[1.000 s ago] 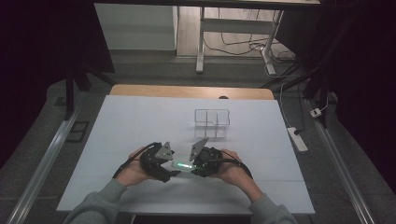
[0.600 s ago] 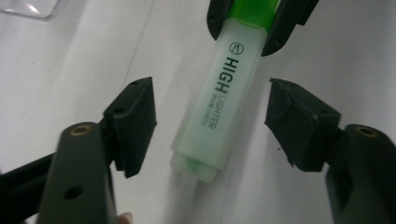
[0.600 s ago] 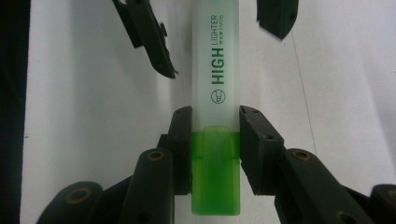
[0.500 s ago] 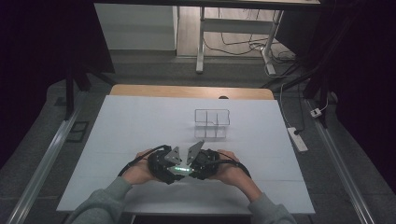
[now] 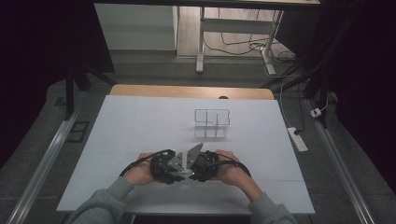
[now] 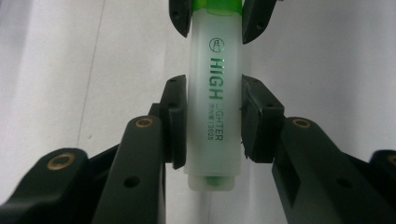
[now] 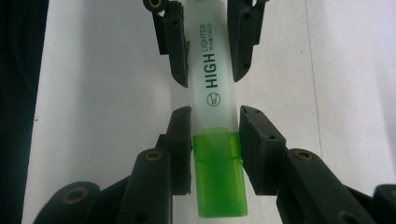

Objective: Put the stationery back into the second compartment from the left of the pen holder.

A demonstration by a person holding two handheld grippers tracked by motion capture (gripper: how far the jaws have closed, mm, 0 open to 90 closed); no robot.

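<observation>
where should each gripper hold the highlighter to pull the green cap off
One gripper per end, along its length, as now. The left gripper clamps the white barrel of the highlighter across its printed sides; its jaws have just closed there. The right gripper pinches at the green cap, near the seam. Flat, parallel sides suit the pads; gripping lower on the cap might pull cleaner.

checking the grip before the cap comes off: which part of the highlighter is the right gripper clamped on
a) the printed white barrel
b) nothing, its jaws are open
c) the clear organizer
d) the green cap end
d: in the right gripper view, the right gripper has its pads pressed on the green cap end of the highlighter, while the left gripper clamps the white barrel farther along.
</observation>
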